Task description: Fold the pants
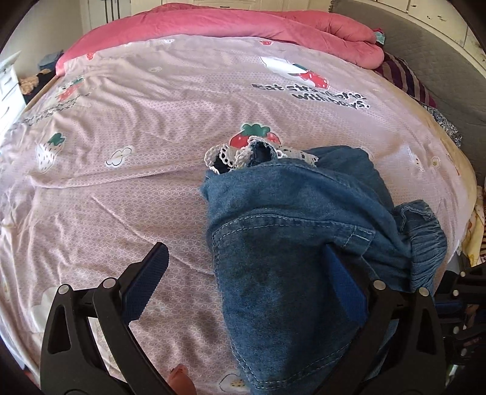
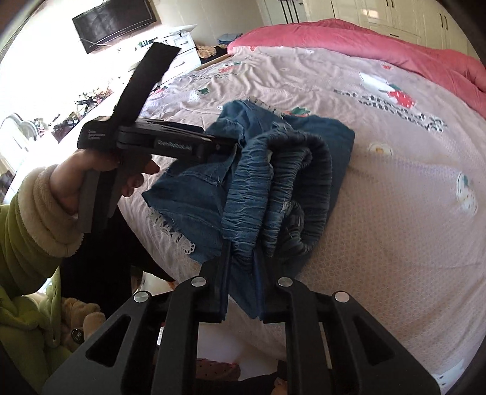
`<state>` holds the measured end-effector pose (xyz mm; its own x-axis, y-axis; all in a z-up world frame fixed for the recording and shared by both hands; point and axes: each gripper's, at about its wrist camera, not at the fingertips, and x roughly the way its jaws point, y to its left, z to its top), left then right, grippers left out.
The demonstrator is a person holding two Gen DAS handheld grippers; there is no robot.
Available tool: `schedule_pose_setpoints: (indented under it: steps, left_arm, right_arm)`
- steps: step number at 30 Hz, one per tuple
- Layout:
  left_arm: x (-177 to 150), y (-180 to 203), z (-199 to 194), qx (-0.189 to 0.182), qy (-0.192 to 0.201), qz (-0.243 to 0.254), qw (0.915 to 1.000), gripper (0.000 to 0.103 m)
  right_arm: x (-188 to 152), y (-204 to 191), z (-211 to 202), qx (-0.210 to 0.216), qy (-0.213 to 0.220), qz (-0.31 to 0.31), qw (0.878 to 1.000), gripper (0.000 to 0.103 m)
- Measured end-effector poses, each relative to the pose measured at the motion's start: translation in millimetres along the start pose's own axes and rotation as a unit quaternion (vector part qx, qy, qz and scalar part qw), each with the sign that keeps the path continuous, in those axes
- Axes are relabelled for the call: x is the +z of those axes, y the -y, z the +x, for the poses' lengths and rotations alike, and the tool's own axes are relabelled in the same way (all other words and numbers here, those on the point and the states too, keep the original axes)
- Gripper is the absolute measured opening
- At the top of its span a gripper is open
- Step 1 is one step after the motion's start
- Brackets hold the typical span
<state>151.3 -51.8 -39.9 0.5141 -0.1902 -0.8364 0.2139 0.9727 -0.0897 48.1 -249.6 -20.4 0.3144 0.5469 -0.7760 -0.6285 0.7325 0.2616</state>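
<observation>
Right wrist view showing right gripper (image 2: pixel 243 264) pinching pants (image 2: pixel 273 170) by elastic waistband on bed (image 2: pixel 395 243); left gripper (image 1: pixel 243 273) gaping wide over denim; likely soft, floppy; gripping seams best.

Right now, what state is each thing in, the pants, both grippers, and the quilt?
denim pants: bunched, lying on the bed.
right gripper: shut on the pants' elastic waistband.
left gripper: open, denim draped over one finger.
pink quilt: rolled up at the far edge.

Right hand-held gripper (image 2: pixel 243 258) pinching denim pants (image 2: pixel 273 182)
</observation>
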Motion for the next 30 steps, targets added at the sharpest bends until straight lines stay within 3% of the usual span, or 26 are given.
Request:
schedule_pose_setpoints:
  steps: [10, 19, 21, 25, 30]
  left_arm:
    - [0, 4, -5, 0.006, 0.011, 0.003, 0.9999, 0.094]
    - [0, 2, -18, -0.015, 0.026, -0.003, 0.9995, 0.094]
    - [-2, 1, -23, -0.023, 0.031, -0.007, 0.9992, 0.094]
    - [-6, 0, -31, -0.036, 0.037, -0.007, 0.9986, 0.094]
    - [-16, 0, -30, -0.046, 0.028, -0.004, 0.9985, 0.094]
  right_arm:
    - [8, -3, -2, -0.012, 0.002, 0.016, 1.0, 0.015]
    - [25, -8, -27, -0.038, 0.037, 0.031, 0.998, 0.045]
    - [30, -6, -33, -0.05, 0.047, 0.037, 0.997, 0.061]
    - [38, 11, -34, -0.063, 0.056, 0.074, 0.994, 0.077]
    - [51, 39, -14, -0.015, 0.046, 0.145, 0.988, 0.089]
